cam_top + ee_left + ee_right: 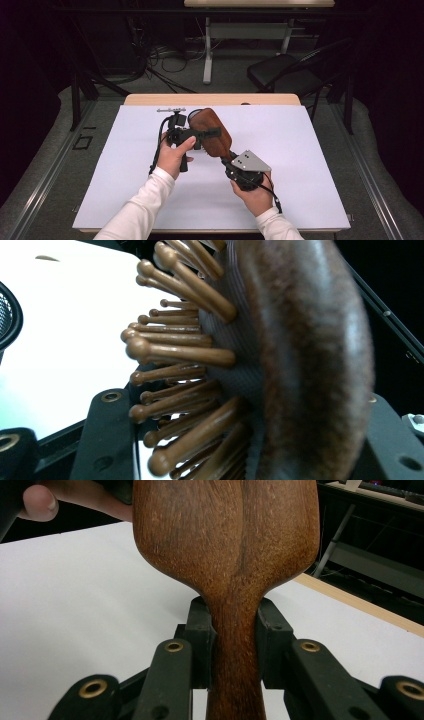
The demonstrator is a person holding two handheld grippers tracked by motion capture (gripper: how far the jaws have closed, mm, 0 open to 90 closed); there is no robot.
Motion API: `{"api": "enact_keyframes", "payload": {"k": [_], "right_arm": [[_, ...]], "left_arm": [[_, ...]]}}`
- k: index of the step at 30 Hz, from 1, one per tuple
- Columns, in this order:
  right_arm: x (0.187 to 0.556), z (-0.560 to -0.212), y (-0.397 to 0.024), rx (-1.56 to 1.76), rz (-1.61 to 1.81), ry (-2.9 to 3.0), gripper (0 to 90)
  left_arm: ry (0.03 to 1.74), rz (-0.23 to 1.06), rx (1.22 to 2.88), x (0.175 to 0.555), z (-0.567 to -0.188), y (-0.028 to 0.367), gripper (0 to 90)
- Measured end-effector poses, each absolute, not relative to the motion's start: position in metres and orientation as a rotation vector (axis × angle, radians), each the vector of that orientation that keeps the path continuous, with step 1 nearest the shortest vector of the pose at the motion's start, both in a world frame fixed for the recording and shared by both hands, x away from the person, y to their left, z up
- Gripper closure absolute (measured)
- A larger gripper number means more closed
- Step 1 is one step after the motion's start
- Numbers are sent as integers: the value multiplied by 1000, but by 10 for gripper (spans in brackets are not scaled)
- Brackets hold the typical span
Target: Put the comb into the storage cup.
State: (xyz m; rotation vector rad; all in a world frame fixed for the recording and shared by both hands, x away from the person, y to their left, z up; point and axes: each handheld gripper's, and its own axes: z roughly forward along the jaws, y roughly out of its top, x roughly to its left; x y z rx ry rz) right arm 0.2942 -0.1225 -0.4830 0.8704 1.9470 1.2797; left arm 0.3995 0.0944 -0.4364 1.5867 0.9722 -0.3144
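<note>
A wooden hairbrush [214,133] is held above the middle of the white table [310,165], nearer its far edge. The right tongs [234,635] are clamped on the brush's handle, one jaw on each side. The left tongs [210,133] straddle the head, with the bristles [175,352] toward one jaw and the wooden back toward the other; whether the pads press on it I cannot tell.

My right gripper [226,156] clamps mid-frame; my left gripper [210,133], just left, has its jaws nearly together.
</note>
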Motion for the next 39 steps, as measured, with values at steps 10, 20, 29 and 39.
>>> {"api": "enact_keyframes", "payload": {"k": [10,20,29,39], "right_arm": [[294,-484,-122,861,1282,1952,721],[294,-485,-121,860,1279,1958,721],[294,-486,-120,860,1288,1960,721],[295,-487,-120,869,1298,1969,719]], "left_arm": [[1001,-347,1583,398,-435,97,449],[1014,-376,1584,400,-437,98,459],[1047,-396,1585,399,-435,99,474],[1105,-426,1571,399,-434,98,487]]}}
